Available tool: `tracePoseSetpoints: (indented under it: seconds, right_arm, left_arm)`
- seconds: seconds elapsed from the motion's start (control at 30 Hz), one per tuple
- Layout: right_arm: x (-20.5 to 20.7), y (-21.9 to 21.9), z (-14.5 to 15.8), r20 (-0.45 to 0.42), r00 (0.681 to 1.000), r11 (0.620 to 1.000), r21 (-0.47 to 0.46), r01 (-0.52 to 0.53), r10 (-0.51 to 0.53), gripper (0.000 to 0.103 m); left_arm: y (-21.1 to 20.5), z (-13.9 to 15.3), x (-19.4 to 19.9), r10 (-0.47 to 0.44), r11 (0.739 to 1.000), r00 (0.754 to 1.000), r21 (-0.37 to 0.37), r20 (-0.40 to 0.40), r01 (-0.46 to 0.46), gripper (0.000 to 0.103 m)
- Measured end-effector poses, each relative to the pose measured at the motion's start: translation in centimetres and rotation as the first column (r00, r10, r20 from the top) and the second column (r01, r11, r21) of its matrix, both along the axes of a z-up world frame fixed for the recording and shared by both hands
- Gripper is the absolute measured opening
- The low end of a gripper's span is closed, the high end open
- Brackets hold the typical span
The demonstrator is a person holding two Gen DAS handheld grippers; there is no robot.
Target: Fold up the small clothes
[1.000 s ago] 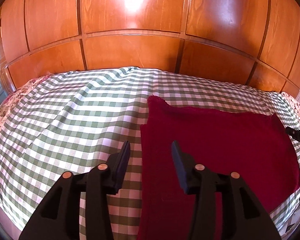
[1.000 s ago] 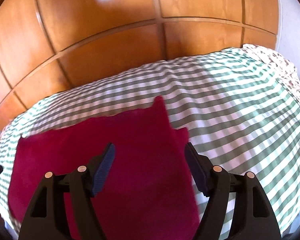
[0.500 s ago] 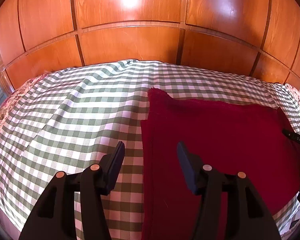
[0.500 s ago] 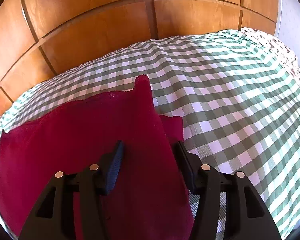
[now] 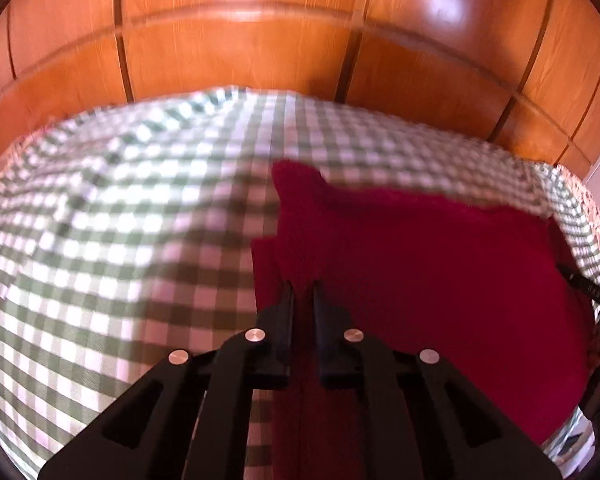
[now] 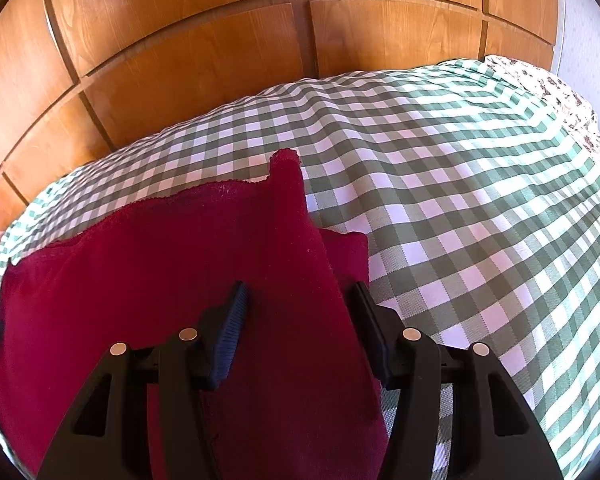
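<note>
Bedcover: green and white checked cloth [image 5: 120, 248], it lies under everything, in front of the wooden panels [image 5: 240, 56].
Left gripper [image 5: 303, 292]: my jaws are pressed together on the left edge of the red cloth [image 5: 440, 272], which lifts a little there.
Red cloth: it is spread flat on the bedcover, between my two hands.
Right gripper [image 6: 300, 300]: my jaws are closing, still apart; the raised right edge of the red cloth runs between them, and the pads do not touch it.
</note>
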State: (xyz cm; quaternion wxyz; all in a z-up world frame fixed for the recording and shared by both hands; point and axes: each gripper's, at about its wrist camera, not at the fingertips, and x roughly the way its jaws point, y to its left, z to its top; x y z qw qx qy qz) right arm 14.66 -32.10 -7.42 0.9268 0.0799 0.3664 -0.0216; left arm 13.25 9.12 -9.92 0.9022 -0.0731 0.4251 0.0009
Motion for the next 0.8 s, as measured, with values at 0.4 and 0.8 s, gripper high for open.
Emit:
tracePoseSetpoints:
  seconds: [0.4,0.8]
  right_arm:
    - [-0.6,0.1,0.7,0.023,0.999,0.996,-0.082,0.042,-0.040,0.007]
    - [-1.4,-0.8,-0.1,0.026,0.992,0.988,-0.093,0.124,-0.122,0.006]
  left_arm:
    - [-0.6,-1.2,0.8,0.078,0.994,0.996,0.081,-0.041,-0.075,0.027]
    - [-1.1,-2.4,-0.8,0.050,0.992,0.997,0.116,-0.060,-0.042,0.039]
